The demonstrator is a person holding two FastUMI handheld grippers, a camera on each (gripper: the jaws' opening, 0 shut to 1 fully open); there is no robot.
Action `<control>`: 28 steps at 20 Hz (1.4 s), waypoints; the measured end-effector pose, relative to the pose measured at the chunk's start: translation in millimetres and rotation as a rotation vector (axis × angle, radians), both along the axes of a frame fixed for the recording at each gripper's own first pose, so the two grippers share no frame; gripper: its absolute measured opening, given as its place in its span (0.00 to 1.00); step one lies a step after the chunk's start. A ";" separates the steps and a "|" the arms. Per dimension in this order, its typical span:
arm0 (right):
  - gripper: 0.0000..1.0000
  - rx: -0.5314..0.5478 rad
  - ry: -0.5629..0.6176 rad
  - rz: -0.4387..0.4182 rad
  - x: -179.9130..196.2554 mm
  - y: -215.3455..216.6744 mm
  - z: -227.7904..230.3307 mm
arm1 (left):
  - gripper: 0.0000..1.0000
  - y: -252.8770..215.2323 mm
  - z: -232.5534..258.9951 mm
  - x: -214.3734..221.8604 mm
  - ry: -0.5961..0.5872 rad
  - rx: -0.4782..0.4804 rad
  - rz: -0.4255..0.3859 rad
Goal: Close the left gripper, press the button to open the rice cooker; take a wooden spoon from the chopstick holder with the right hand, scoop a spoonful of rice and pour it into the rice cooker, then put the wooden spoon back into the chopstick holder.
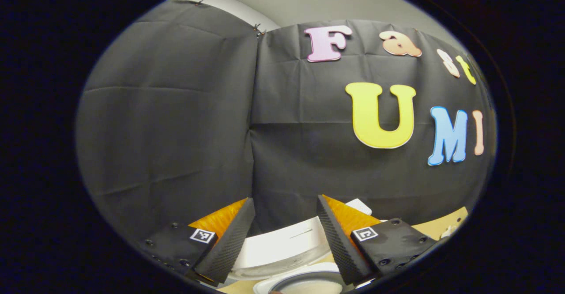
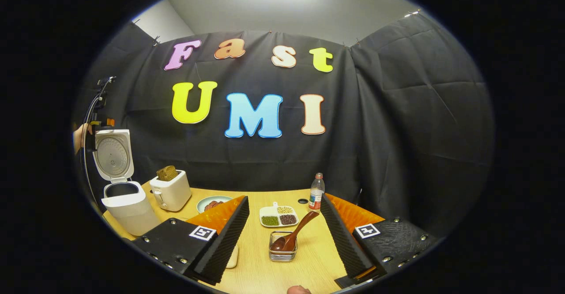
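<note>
Black cloth backs your wooden table [image 2: 256, 250]. Your cooker [image 2: 126, 205] stands at its left edge, lid up, pot open. Right of the cooker come a toaster [image 2: 171, 191] holding bread, a plate [image 2: 212, 203], a three-part dish [image 2: 279, 216] of grains and a bottle [image 2: 316, 192]. Nearer you, the holder [image 2: 282, 246] keeps the spoon [image 2: 293, 233], leaning right. Your right gripper [image 2: 284, 223] is spread wide, bare tabletop below it. Your left gripper [image 1: 284, 214] is also apart, above the cooker.

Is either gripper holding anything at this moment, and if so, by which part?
Nothing is held. The right gripper is open, with the wooden spoon untouched in the chopstick holder. The left gripper is open above the open rice cooker.
</note>
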State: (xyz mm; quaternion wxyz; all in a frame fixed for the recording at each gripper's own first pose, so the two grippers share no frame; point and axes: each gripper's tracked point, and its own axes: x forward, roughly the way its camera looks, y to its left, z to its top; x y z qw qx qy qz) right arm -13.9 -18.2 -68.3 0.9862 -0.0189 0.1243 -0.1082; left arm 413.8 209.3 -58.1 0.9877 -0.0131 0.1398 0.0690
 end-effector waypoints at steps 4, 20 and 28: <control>0.99 -0.015 0.000 0.011 2.6 -4.0 2.2 | 0.98 6.3 -10.5 -0.3 0.023 -0.033 0.027; 0.99 0.015 -0.017 0.123 10.4 -26.8 6.6 | 0.95 -47.3 -16.5 -74.8 0.048 -0.050 0.039; 0.98 0.043 -0.019 0.155 4.2 -53.6 1.5 | 0.92 -81.7 -39.2 -120.6 0.082 -0.071 0.031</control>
